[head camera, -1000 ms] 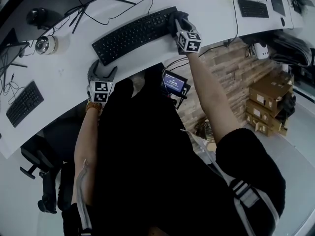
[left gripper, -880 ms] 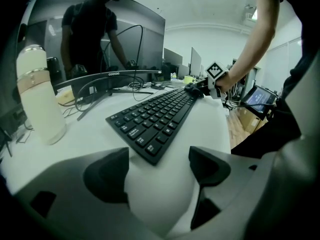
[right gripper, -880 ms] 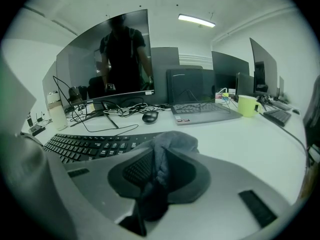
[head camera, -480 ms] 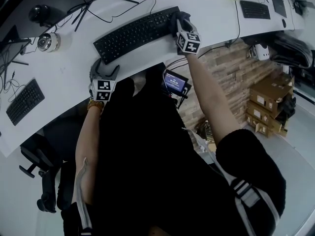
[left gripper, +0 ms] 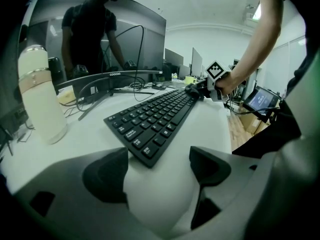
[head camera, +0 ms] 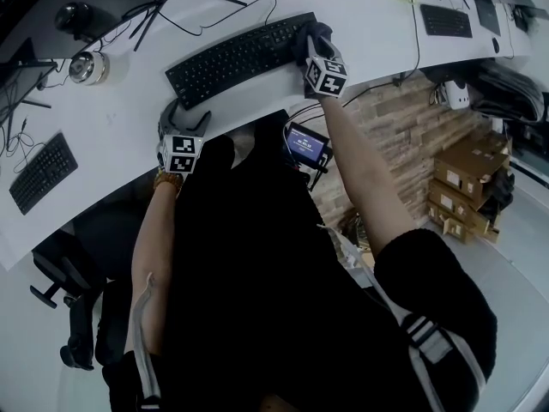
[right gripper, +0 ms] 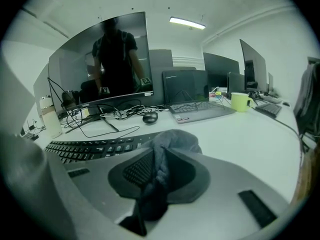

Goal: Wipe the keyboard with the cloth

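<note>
Right now your right gripper sits at the 3 o'clock end of the black keyboard, and its jaws are pinched tight on the cloth. In the right gripper view the cloth is a soft, dark grey, crumpled wad. It is squeezed into a narrow fold between the two ribbed dark pads and bunches out in a rounded lump past the fingertips. That lump lies against the keyboard's end, over the last keys.

The keyboard is a long, flat, matte plastic slab with low square keys. It lies slanted on the smooth white desk, its right end towards 1 o'clock and its left end towards 8 o'clock.

Your left gripper rests at the desk's near edge, at about 7 o'clock from the keyboard's left corner. Its jaws stand wide apart with only bare desk between the blunt dark pads. The keyboard's near corner shows just beyond them, towards 12 o'clock in the left gripper view, not touching either pad.

A pale cylindrical bottle stands upright at 10 o'clock in that view, beside a wide curved monitor with a glossy dark screen.

From the right gripper, a rounded black mouse lies at 12 o'clock, a grey laptop at 1 o'clock and a pale yellow-green mug at 2 o'clock.
</note>
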`<state>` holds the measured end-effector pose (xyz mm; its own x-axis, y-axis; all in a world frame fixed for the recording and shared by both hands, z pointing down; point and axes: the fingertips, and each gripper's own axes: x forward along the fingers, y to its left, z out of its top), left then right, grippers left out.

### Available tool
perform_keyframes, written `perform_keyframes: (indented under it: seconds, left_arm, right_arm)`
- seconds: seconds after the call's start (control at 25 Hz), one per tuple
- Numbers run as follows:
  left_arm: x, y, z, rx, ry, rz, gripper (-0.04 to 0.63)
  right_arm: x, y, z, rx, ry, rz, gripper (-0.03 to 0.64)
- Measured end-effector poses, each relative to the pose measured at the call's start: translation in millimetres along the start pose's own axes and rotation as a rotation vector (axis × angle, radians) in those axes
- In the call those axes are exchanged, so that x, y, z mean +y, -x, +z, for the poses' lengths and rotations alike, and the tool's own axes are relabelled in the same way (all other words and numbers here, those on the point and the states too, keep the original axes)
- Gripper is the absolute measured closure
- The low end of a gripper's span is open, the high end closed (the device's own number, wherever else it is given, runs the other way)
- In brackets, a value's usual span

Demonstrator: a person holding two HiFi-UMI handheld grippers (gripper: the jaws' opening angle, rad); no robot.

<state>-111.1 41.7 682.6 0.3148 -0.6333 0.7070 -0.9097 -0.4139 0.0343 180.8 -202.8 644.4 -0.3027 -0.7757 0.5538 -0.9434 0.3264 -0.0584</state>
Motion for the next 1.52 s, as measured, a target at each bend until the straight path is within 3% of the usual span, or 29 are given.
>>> perform_keyframes:
  seconds: [0.4,0.8,1.24,1.52]
  left_arm:
    - [0.1,0.3,3.6,-0.013,0.003,0.008,0.210]
    - [1.6,0.9,1.9,0.002,0.001,0.013,0.209]
    - [1.3,-0.9,0.5,0.000,0.009,0.012,0.207]
    - [2.6,-0.4,1.2,-0.001,0.009,0.016,0.206]
  right_arm:
    - [10.8,3.6,-1.2,-0.003,0.022,-0.015,0.550]
    - [56.9,7.5,-10.4,0.011,0.084,0.093,0.551]
    - [89.1,12.5,-14.5,0.024,0.219,0.151,0.552]
    - [98.5,13.5,-16.5,0.024,0.224,0.152,0.555]
